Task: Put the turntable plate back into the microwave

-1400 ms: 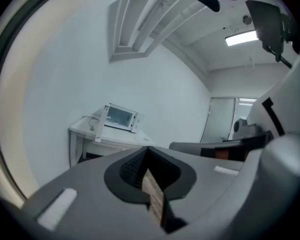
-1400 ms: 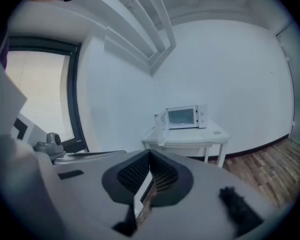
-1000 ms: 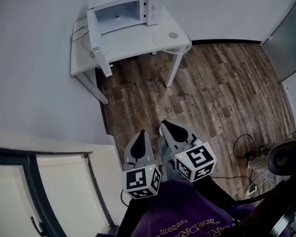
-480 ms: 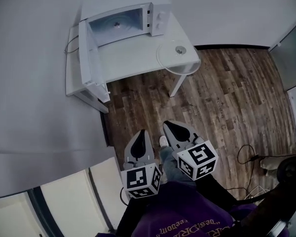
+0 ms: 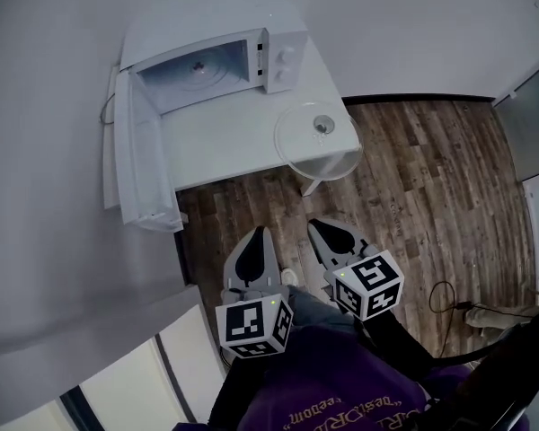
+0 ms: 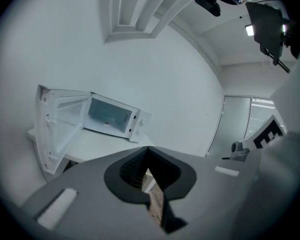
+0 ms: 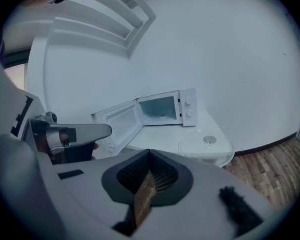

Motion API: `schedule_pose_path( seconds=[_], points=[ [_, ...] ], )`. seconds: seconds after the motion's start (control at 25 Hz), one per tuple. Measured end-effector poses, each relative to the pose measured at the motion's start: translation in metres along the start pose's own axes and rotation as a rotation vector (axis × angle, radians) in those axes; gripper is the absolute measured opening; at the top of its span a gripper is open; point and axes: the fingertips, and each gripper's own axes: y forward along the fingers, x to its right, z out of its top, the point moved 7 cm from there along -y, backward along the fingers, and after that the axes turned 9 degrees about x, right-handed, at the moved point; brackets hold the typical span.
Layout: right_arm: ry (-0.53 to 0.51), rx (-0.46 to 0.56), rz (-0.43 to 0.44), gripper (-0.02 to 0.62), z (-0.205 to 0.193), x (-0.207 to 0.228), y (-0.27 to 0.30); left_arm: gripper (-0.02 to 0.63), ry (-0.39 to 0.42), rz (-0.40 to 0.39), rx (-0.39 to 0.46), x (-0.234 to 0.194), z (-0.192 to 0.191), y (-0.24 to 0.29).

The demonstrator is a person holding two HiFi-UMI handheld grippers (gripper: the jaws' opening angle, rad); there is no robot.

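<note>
Microwave (image 5: 211, 57): white, at the back of a white table (image 5: 225, 137) against the wall, control knobs on its right side. Door (image 5: 144, 164): swung fully open to the left, out past the table's left edge; the same open door shows in the left gripper view (image 6: 57, 126). Plate (image 5: 317, 137): clear glass, round, with a small hub in the centre; it lies flat on the table's front right corner, outside the microwave and in front of the knobs, its rim reaching past the table edge; also seen in the right gripper view (image 7: 206, 146). Left gripper (image 5: 254, 233): held low over the wood floor (image 5: 413, 178), well apart from the table, pointing toward it; jaws closed together, nothing between them. Right gripper (image 5: 319, 225): just beside the left one, likewise aimed at the table; jaws closed together, nothing held. Marker cubes: one at the rear of each gripper, close to the person's purple top (image 5: 332, 384). Cable (image 5: 445, 299): dark, looped on the floor at the right, away from the table.
</note>
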Motion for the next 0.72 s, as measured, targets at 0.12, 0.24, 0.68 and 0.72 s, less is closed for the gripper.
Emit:
schedule_pose_path(
  seconds=[0.12, 0.24, 0.68, 0.72],
  points=[
    [-0.006, -0.011, -0.025, 0.009, 0.005, 0.022, 0.006, 0.003, 0.002, -0.008, 0.006, 0.005, 0.004, 0.019],
    [0.004, -0.011, -0.051, 0.009, 0.008, 0.037, 0.011, 0.003, 0.007, -0.025, -0.005, 0.009, 0.004, 0.034],
    [0.066, 0.043, -0.155, 0.009, 0.031, 0.063, 0.054, 0.005, 0.014, -0.099, -0.138, -0.017, 0.015, 0.105],
    [0.074, 0.047, -0.174, 0.009, 0.033, 0.066, 0.058, 0.005, 0.010, -0.119, -0.161, -0.020, 0.015, 0.112]
  ],
)
